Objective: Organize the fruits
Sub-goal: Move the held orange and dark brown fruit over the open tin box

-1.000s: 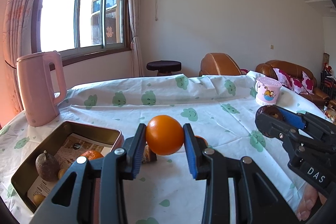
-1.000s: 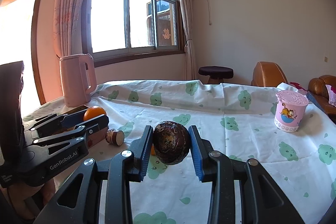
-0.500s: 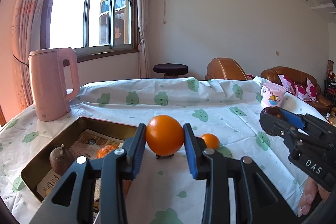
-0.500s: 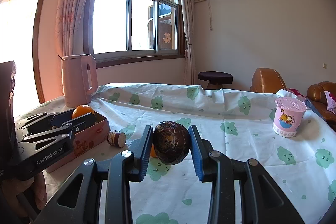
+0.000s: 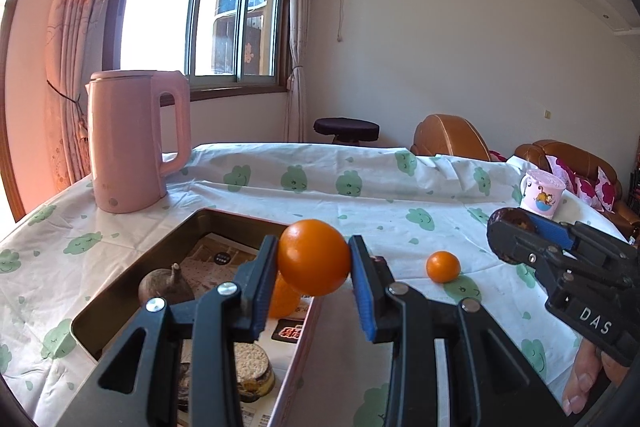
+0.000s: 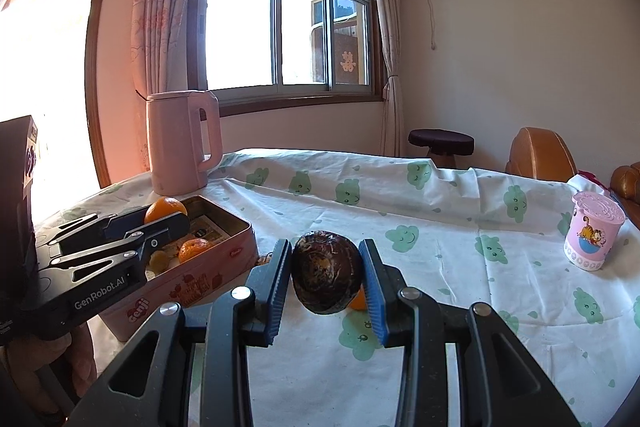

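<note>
Left gripper (image 5: pixel 314 263) pinches orange (image 5: pixel 313 257) between blue pads, held above near corner of tin box (image 5: pixel 120 301). Box on table holds brown fruit (image 5: pixel 166 287), another orange, wrapped snacks. Right gripper (image 6: pixel 325 271) clamps dark passion fruit (image 6: pixel 325 271) – held over tablecloth (image 6: pixel 440 227), right of box. Small orange (image 5: pixel 443 266) lies loose on cloth between grippers. Pink kettle (image 5: pixel 132 139) behind box; pink cup (image 6: pixel 594 235) far right.

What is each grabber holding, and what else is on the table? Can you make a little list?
left gripper: shut on orange, above the tin's near corner
right gripper: shut on dark brown fruit, above the cloth
tin box: open, fruit inside
small orange: loose on the tablecloth
pink kettle: upright, behind the tin
pink cup: upright, far right
</note>
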Tool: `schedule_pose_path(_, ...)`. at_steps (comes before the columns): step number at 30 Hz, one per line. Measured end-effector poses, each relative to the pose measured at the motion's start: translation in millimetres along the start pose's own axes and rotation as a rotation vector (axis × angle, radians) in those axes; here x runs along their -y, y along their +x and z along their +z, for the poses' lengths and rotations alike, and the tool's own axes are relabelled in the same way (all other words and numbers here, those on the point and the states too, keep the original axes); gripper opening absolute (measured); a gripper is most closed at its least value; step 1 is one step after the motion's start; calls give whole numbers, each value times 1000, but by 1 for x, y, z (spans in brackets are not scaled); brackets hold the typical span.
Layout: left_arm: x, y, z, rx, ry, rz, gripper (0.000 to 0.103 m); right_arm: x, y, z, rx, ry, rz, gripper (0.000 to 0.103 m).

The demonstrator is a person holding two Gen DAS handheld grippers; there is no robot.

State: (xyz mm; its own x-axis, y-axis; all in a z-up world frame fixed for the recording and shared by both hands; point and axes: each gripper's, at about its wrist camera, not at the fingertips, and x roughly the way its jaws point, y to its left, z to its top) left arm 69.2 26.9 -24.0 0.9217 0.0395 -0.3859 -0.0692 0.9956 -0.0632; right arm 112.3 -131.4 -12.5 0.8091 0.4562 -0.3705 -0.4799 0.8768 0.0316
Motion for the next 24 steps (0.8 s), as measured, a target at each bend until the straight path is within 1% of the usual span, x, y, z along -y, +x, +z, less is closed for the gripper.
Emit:
schedule_pose_path(9,-30,-1,0,-11,-39,31,37,-28,19,13,-20,-35,59,37)
schedule_pose_path(15,-43,-4,-1,-5,-43,62,37,-45,30,17,-27,-57,94,37)
schedule_pose_path(24,-63,-6,-1,-17,-47,99,37,-64,45,19,-45,-69,129,37)
